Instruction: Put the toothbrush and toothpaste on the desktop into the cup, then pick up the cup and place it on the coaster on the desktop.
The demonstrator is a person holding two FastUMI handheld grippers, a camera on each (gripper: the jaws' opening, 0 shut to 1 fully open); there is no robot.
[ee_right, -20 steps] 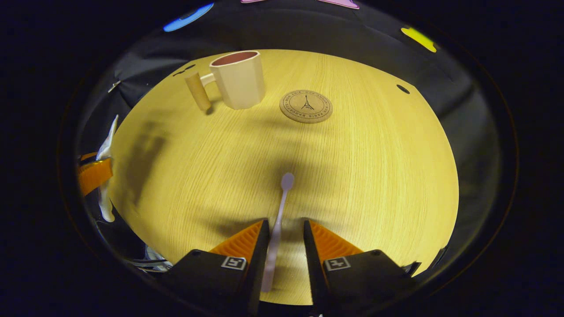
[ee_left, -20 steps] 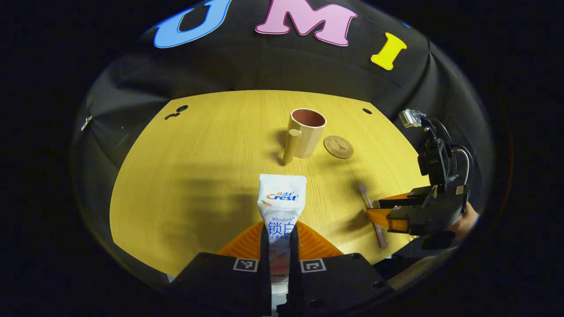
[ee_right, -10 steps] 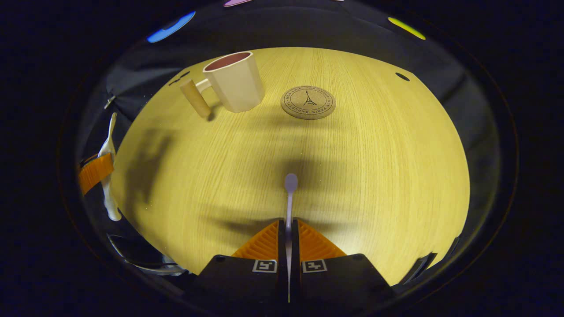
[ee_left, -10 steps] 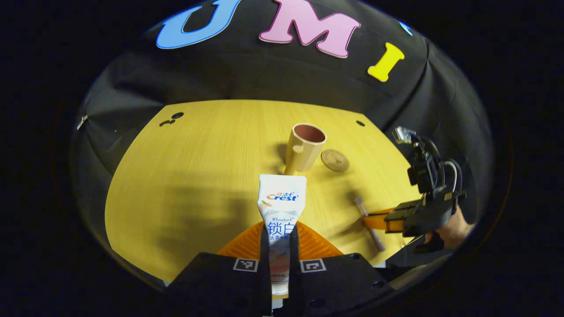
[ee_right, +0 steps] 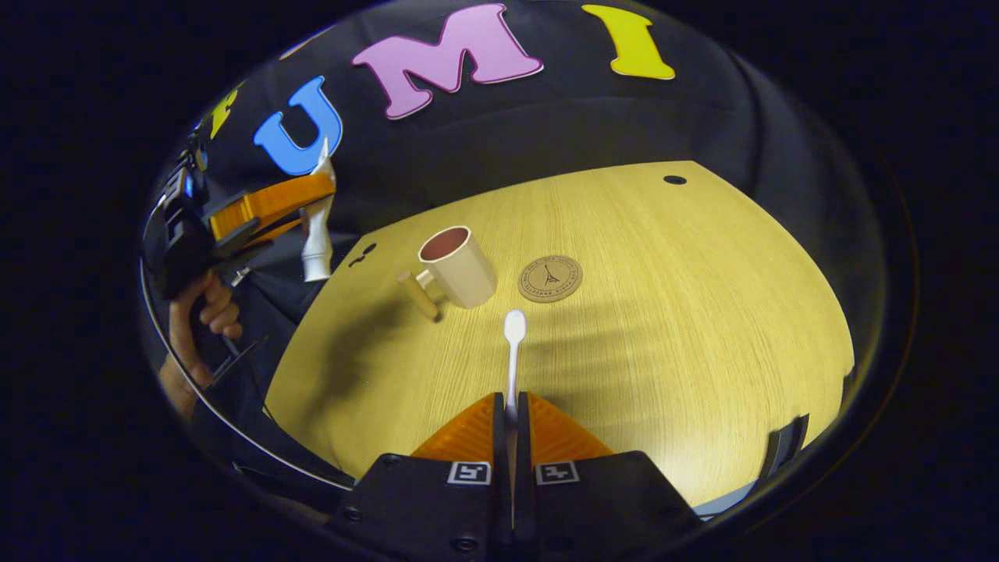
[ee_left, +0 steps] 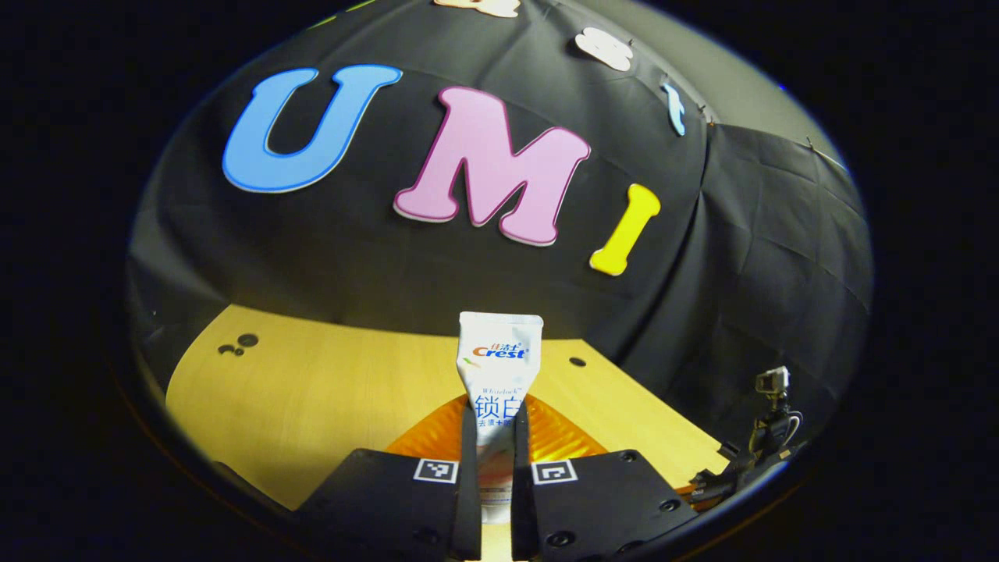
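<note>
While both tools are raised above the desk, each has an item clamped; entries below take the cup as landmark.

Left gripper: fingers closed flat against the 2 sides of the toothpaste tube, no gap visible between fingers and tube. In the right gripper view the same tool sits up and to the left of the cup, well clear of the desk, with a hand on its grip.

Toothpaste: held upright in the left gripper view, flat crimped end up. In the right gripper view it hangs cap end down, above and left of the cup, not touching the desk.

Right gripper: fingers drawn together to a thin slit on the toothbrush handle. In the left gripper view this tool shows small and dark at the desk's far right edge; detail too small to tell.

Toothbrush: pinched by the handle, head pointing forward, sitting just in front of the cup and a little to its right.

Cup: upright on the desk, open mouth up, handle sticking out to its left.

Coaster: round, flat on the desk, just right of the cup, a narrow strip of desk between them.

Desk: pale wood grain, 1 dark round hole far behind and to the right of the cup.
</note>
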